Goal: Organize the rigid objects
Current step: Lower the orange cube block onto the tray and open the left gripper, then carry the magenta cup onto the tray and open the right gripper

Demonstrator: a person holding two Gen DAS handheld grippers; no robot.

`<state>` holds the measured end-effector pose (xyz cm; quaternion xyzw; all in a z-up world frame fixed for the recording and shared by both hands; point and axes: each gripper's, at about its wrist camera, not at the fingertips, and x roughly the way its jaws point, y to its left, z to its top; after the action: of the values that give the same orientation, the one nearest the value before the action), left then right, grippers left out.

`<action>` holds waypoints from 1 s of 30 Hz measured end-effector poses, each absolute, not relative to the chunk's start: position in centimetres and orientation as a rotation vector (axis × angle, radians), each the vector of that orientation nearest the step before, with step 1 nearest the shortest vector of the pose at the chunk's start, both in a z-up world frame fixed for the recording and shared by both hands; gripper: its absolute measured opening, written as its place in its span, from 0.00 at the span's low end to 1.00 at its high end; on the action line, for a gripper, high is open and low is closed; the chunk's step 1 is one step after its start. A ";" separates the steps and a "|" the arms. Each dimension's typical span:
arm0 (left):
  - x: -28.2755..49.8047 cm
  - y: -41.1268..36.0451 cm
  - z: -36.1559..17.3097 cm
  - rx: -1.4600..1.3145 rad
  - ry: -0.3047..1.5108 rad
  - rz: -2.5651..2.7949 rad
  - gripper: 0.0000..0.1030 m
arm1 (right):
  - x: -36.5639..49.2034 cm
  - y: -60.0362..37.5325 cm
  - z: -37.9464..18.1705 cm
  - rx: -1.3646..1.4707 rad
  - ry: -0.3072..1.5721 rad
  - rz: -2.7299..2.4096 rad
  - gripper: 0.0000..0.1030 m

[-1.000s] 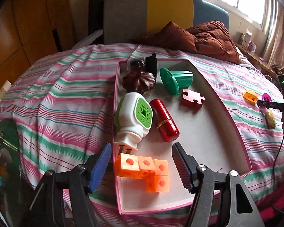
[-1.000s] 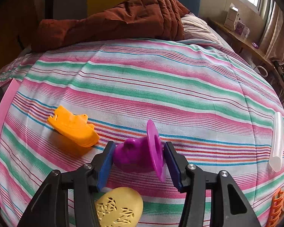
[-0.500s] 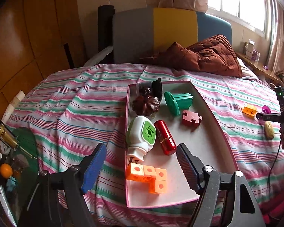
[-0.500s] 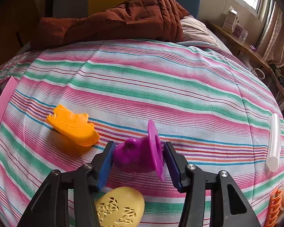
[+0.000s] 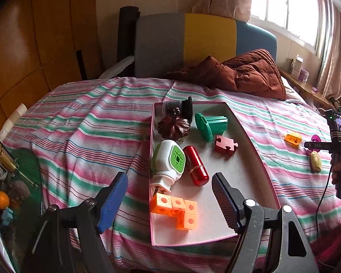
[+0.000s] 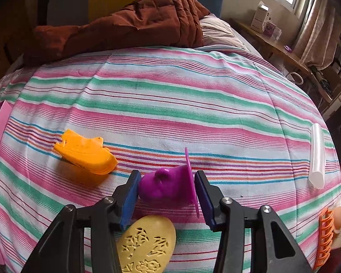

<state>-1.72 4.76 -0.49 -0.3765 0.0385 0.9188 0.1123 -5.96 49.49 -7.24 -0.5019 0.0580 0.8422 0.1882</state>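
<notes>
A pink-rimmed tray (image 5: 257, 159) on the striped bed holds orange cubes (image 5: 177, 209), a white-and-green device (image 5: 170, 161), a red capsule (image 5: 195, 168), a puzzle piece (image 5: 225, 144), a green piece (image 5: 212, 125) and a brown pine cone (image 5: 174, 128). My left gripper (image 5: 169, 182) hovers open above the tray's near end, holding nothing. To the right of the tray, a purple toy (image 6: 168, 186) lies between the pads of my right gripper (image 6: 167, 177). Its jaws are closing, and both pads touch the toy. An orange boat (image 6: 86, 152) and a yellow oval (image 6: 147, 243) lie beside it.
A brown quilt (image 6: 125, 27) is heaped at the head of the bed. A white tube (image 6: 317, 157) and an orange clip (image 6: 325, 234) lie near the bed's right edge. A cluttered glass table (image 5: 16, 182) stands at the left. The bed's near edge is close below the tray.
My left gripper has risen and drawn back from the tray, with its jaws a little wider. The right jaws have narrowed onto the purple toy.
</notes>
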 end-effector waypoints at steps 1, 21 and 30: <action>-1.6 4.7 -0.5 -1.101 0.111 2.699 0.75 | -5.8 49.5 -7.0 -1.395 0.172 2.366 0.47; -0.7 3.2 -1.3 -1.117 0.063 2.701 0.75 | -4.2 39.8 -2.6 -1.311 0.238 2.661 0.48; -1.0 0.3 -1.6 -1.145 -0.019 2.764 0.74 | -4.2 30.0 -1.1 -1.380 0.198 2.897 0.47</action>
<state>-1.02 0.31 -1.62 -0.3817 -0.0063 0.9212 0.0750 -4.19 29.97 -1.14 -0.4291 0.0614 0.9004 -0.0366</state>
